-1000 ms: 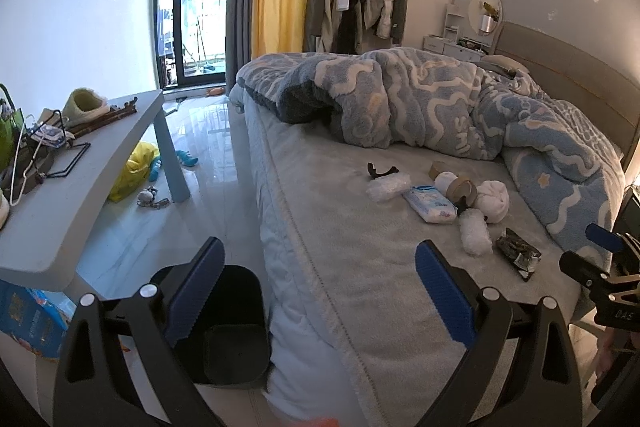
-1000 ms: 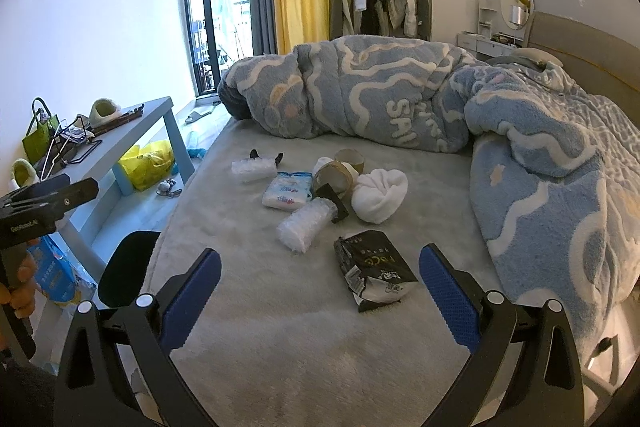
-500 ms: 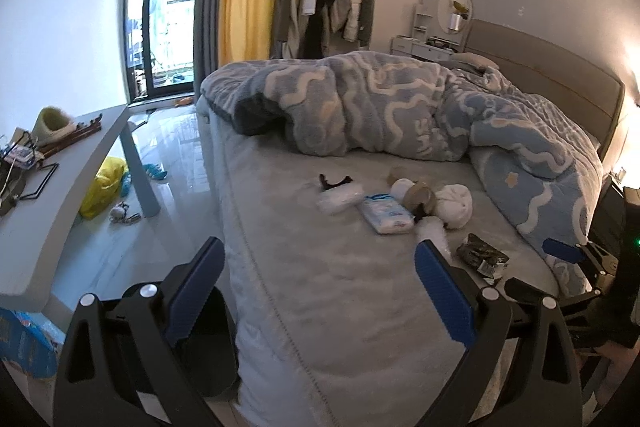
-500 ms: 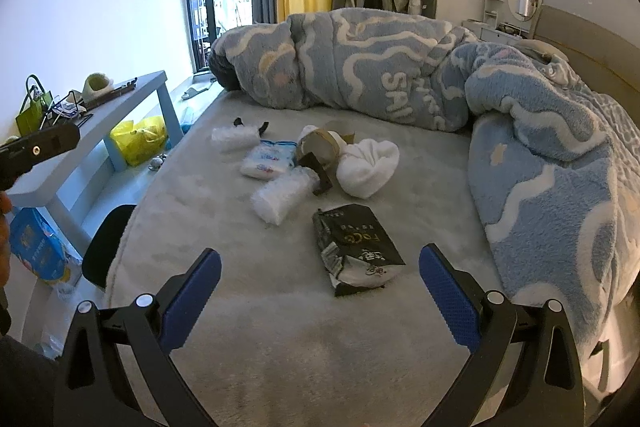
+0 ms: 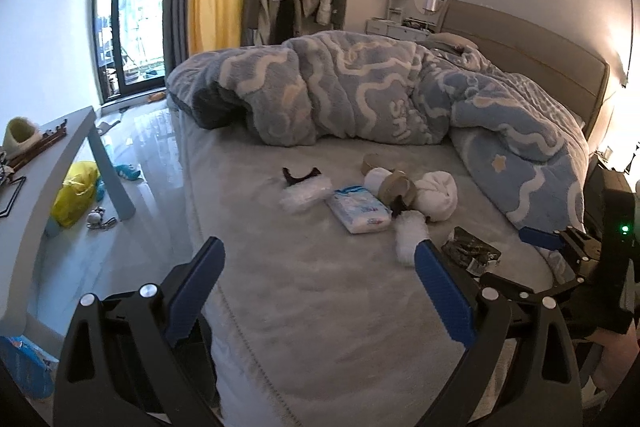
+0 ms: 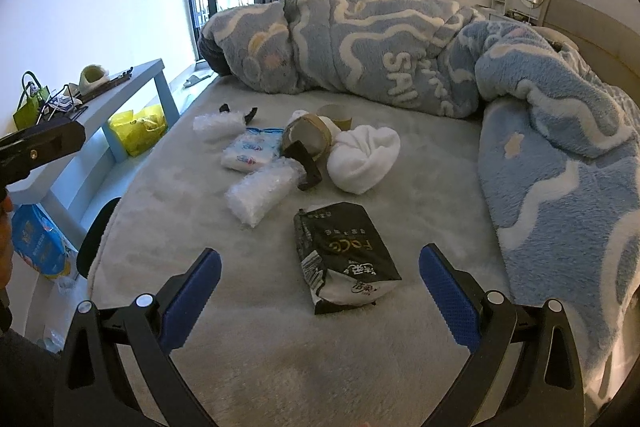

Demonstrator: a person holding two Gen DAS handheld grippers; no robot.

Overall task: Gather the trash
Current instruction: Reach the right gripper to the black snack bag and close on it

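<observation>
1. Near the foot edge of the bed (image 6: pixel 280 367) the right claw (image 6: pixel 320 287) has moved in over the last second: the black snack bag (image 6: pixel 344 259), earlier well ahead of it, now lies almost between its two blue pads, though nothing touches it yet
2. Its jaws stand released, spread wide and empty; the bag sits flat and crumpled on the grey cover, apart from the rest of the litter
3. Further toward the middle of the bed lies the cluster: two bubble-wrap rolls (image 6: pixel 262 193), a tissue pack (image 6: pixel 252 151), a tape roll (image 6: pixel 308 137), a paper cup (image 6: pixel 336 115) and a white rolled cloth (image 6: pixel 364 159), some touching one another, all short of the heaped blue duvet (image 6: pixel 400 47)
4. The left claw (image 5: pixel 316 287) has swung away from the dark bin (image 6: pixel 94 243), which earlier filled its lower view; now it looks across the bed, jaws likewise released and holding nothing
5. Judged from this, the bag is the first pick: a slight advance and a squeeze should take it, then a carry to the bin by the bed's left edge
6. Thin foil may slip or fold under the pads
</observation>
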